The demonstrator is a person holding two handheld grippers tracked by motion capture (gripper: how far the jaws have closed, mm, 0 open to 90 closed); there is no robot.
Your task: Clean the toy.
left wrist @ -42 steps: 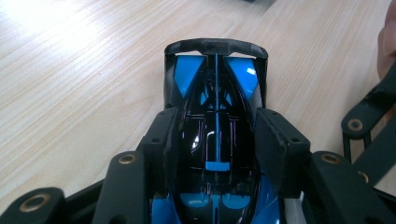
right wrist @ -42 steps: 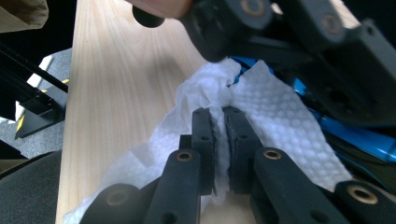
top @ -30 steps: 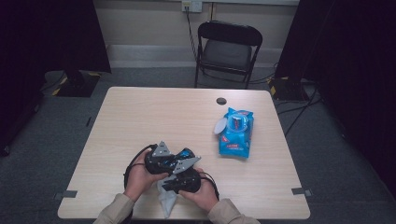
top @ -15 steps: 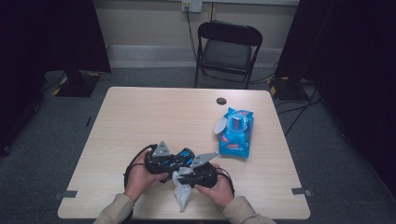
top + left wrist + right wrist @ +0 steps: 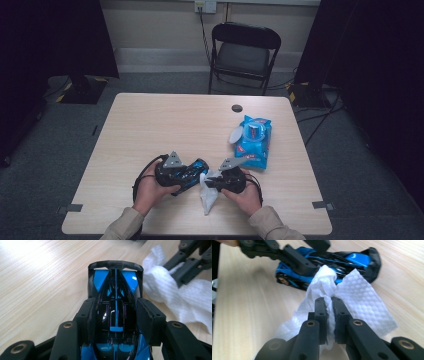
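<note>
The left tool point(image 5: 116, 315) clamps a blue and black toy car point(image 5: 115, 300) by its sides, low over the wooden surface point(image 5: 165, 125) near its front edge. The right tool point(image 5: 330, 306), jaws pressed together, pinches a white wipe point(image 5: 359, 302) against the car's side

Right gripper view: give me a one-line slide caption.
Right gripper pinches a white wet wipe beside the blue toy car clamped in the left gripper.
</note>
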